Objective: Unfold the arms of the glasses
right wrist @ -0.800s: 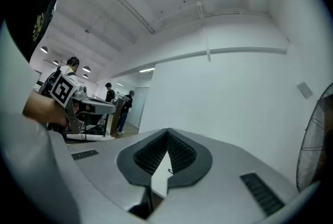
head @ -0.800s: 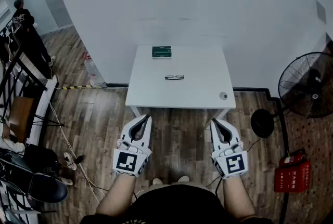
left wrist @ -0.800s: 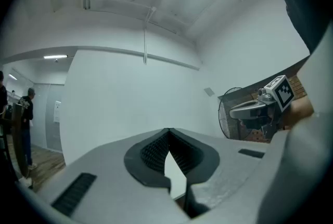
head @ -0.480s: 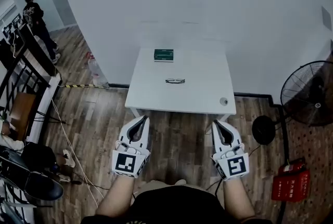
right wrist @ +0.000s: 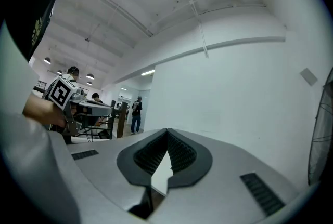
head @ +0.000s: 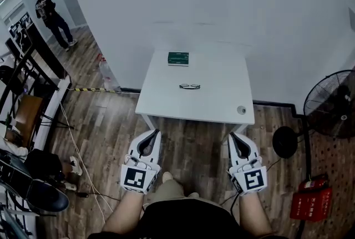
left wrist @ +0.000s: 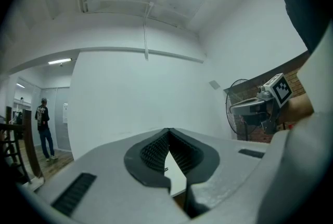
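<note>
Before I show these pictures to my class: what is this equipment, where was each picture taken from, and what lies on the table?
There is no robot: a person holds white plastic tongs in each hand, the left tongs and the right tongs. The downward picture comes from a camera on the person's head. The other two come from cameras riding on the tongs, looking along their jaws. Both pairs are shut and hold nothing. Ahead stands a small white rectangular table. On it lie thin dark-framed glasses, a flat green box at the far edge and a small round grey object near the right front corner.
</note>
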`<action>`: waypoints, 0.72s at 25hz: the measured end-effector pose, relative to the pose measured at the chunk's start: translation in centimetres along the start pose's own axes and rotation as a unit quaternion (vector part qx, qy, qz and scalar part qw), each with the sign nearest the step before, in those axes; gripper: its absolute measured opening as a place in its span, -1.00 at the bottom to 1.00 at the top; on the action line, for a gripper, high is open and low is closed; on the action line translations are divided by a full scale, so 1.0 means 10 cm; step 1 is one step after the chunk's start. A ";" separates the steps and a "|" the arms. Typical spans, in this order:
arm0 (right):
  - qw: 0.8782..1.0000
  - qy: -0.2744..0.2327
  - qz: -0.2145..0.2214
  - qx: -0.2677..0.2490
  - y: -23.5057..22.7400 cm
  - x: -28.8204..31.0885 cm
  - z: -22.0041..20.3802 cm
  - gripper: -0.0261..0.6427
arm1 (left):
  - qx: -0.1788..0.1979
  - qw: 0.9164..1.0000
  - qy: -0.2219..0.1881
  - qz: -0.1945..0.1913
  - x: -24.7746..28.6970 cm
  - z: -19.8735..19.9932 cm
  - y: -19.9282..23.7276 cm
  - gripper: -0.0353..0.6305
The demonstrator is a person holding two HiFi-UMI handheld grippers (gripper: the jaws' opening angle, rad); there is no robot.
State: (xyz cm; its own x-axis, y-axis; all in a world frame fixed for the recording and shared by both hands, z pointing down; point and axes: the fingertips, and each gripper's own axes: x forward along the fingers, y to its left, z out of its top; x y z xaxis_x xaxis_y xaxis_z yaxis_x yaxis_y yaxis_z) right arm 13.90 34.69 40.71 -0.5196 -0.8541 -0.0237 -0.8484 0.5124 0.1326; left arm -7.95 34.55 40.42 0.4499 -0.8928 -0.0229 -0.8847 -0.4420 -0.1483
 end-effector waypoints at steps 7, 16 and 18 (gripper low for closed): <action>1.000 0.007 -0.013 0.001 -0.09 0.17 -0.12 -0.93 | -0.004 1.000 0.018 -0.004 0.21 -0.14 0.13 -0.88; 1.000 0.018 -0.019 -0.003 -0.26 0.57 -0.16 -0.92 | -0.001 1.000 -0.006 -0.002 0.65 -0.10 0.43 -0.88; 1.000 0.020 -0.019 0.001 -0.30 0.69 -0.20 -0.93 | -0.001 1.000 -0.007 0.000 0.74 -0.11 0.49 -0.88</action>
State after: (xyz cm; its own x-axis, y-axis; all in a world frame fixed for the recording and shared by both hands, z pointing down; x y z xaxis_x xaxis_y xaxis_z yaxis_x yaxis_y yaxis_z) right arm 13.07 27.14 42.11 -0.4823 -0.8759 0.0108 -0.8678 0.4795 0.1303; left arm -9.12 25.68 40.64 0.4512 -0.8917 -0.0367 -0.8851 -0.4418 -0.1464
